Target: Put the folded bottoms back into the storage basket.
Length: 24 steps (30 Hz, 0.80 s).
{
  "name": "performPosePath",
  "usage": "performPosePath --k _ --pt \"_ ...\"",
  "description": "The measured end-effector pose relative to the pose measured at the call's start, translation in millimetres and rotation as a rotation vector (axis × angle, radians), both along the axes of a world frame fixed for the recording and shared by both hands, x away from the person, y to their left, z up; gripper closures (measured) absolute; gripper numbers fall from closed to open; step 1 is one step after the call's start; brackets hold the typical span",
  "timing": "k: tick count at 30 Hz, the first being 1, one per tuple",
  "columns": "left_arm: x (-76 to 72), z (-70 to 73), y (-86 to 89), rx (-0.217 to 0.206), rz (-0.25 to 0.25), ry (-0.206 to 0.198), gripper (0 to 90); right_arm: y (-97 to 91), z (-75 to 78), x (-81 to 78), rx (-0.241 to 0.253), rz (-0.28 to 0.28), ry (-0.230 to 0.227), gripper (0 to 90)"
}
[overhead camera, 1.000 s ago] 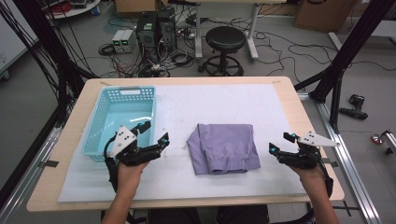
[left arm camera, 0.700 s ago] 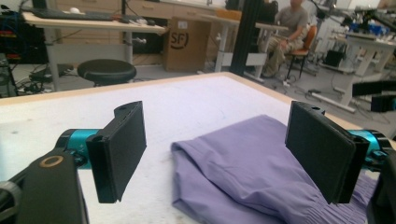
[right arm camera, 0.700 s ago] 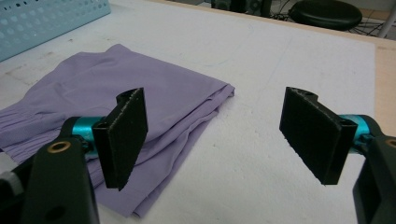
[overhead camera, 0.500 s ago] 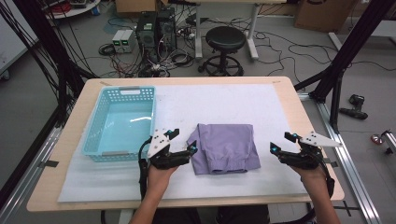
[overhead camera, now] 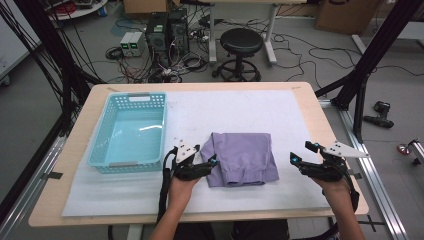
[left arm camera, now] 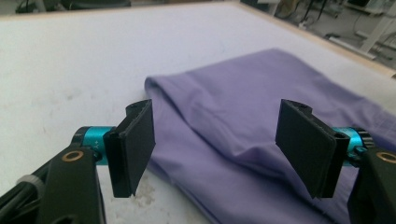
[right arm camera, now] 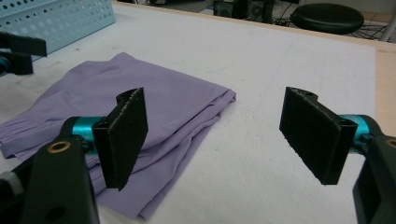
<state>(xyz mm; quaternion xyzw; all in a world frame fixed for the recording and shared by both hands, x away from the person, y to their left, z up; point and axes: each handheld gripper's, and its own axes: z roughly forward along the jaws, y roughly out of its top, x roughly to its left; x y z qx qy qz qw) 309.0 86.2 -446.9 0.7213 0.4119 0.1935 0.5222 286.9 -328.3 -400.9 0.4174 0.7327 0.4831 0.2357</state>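
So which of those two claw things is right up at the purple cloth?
The left gripper: its fingers, just closing a little, straddle the cloth's left edge without pinching it. The right gripper sits apart, off the cloth.

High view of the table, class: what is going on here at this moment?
A person works at a table with a gripper in each hand. The left gripper is at the left edge of a folded purple cloth; its jaws have just been closing but stand apart, cloth between them, not pinched. The right gripper hovers open, apart from the cloth's right side. A blue basket sits empty at left.
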Motion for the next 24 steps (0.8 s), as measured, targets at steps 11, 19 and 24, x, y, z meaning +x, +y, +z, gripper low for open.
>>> performPosePath --k 11,19,24 --pt "10.5 -9.9 -14.2 0.117 0.071 0.117 35.8 -3.0 1.6 -0.6 0.016 -0.004 -0.007 23.5" --pt "18.4 -12.5 -22.9 0.208 0.104 0.194 42.1 -3.1 2.1 -1.1 0.019 -0.004 -0.010 23.4" --pt "16.2 -11.7 -29.5 0.243 0.089 0.176 59.3 -3.1 1.8 -0.8 0.022 -0.006 -0.008 23.4"
